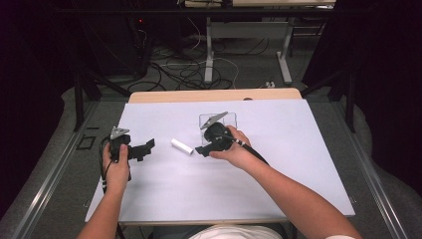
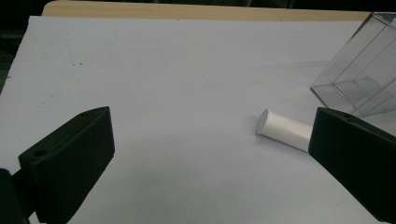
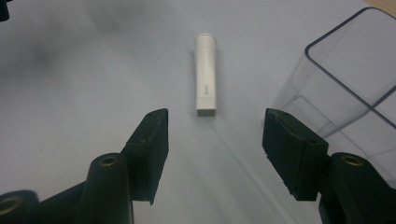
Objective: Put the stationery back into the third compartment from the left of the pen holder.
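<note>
White tube (image 1: 181, 146) is lying flat on the white sheet (image 1: 164, 189), just left of the clear box (image 1: 230, 119), apart from it and untouched. That box is my reference for everything below.

Right gripper (image 1: 203, 150) is hovering just in front of the box on the person's side, pointing left at the tube. Jaws are standing partly apart with nothing between them; the right gripper view has the tube (image 3: 206, 79) lying ahead of the tips and lined up with the gap.

Left gripper (image 1: 147, 146) is sitting well left of the box, on the far side of the tube, jaws spread wide and empty.

Progress, judging from this: pick not started yet. Box (image 3: 345, 88) is looking empty. Remaining: closing in on the tube, clamping it, lifting, probably dropping it into the box.
</note>
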The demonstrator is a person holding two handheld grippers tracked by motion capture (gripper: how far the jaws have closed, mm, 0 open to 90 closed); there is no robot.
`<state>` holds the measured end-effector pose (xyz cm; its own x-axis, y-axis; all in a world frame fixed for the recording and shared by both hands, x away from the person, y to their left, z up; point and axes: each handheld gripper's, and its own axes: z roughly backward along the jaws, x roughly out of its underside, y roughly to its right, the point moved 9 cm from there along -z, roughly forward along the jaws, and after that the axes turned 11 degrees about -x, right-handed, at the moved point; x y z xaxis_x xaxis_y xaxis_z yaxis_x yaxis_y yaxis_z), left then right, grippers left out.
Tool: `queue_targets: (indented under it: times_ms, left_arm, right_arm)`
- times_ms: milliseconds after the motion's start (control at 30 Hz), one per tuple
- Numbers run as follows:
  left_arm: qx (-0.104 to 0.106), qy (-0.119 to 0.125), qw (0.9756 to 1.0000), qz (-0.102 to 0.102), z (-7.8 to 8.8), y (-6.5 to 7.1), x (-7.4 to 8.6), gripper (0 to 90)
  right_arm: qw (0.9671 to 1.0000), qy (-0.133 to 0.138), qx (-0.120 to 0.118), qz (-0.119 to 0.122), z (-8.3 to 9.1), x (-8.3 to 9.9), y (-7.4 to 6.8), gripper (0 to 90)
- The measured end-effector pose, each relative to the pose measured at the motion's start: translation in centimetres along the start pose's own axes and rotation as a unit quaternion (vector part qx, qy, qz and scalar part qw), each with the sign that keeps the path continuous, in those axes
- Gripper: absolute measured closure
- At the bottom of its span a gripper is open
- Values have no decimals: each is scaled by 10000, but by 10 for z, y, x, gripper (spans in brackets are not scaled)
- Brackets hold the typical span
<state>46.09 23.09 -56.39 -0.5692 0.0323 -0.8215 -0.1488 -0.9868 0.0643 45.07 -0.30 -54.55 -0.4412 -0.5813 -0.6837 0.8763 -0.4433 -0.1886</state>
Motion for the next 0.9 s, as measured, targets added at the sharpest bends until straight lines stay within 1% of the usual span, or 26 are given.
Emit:
queue_targets:
  times_ms: [100, 133, 167, 200, 233, 267, 333, 367, 400, 500, 567, 600, 633, 667, 767, 900]
  left_arm:
    - [-5, -2, 10000, 12, 0, -1, 0, 3]
    - [-2, -2, 10000, 14, 0, -1, 0, 3]
    - [-4, 0, 10000, 16, 0, -1, 0, 3]
    - [2, 4, 10000, 15, 0, -1, 0, 3]
    - [0, 1, 10000, 18, 0, -2, 0, 3]
    - [3, 6, 10000, 23, 0, -1, 0, 3]
    - [-4, -1, 10000, -3, 0, -1, 0, 3]
    - [-5, -10, 10000, -17, 0, -1, 0, 3]
    - [1, -7, 10000, -28, 0, -1, 0, 3]
    - [-2, -22, 10000, -47, 0, 0, 1, 3]
    - [2, -27, 10000, -49, 0, 0, 1, 3]
    - [4, -20, 10000, -45, -1, 0, 1, 3]
    - [14, -29, 10000, -54, -1, 0, 1, 3]
    - [19, -35, 10000, -63, -1, 0, 1, 3]
    - [11, -32, 10000, -81, -1, 0, 1, 3]
    - [21, -27, 10000, -78, -1, 0, 1, 3]
  right_arm:
    - [9999, -106, -64, -52, -7, 1, -1, 422]
    - [9999, -114, -59, -31, -9, 1, 0, 426]
    - [9999, -142, -35, -63, -10, 1, 0, 430]
    - [9999, -155, -36, -16, -12, 1, 0, 436]
    - [9998, -177, -17, -26, -14, 1, 1, 441]
    - [9998, -183, -39, 48, -16, 1, 1, 442]
    - [9997, -229, 1, 2, -20, 2, 1, 446]
    - [9997, -241, 0, 64, -22, 2, 1, 447]
    - [9996, -263, -3, 43, -25, 2, 0, 450]
    - [9996, -279, 0, 86, -33, 2, 0, 475]
    - [9995, -299, 22, 67, -38, 2, 0, 477]
    - [9995, -297, 42, 139, -42, 2, 1, 478]
    - [9994, -314, 64, 91, -43, 2, 1, 479]
    - [9995, -280, 74, 147, -47, 1, 3, 481]
    - [9995, -278, 116, 50, -52, 2, 5, 489]
    - [9995, -267, 148, 50, -59, 2, 6, 498]
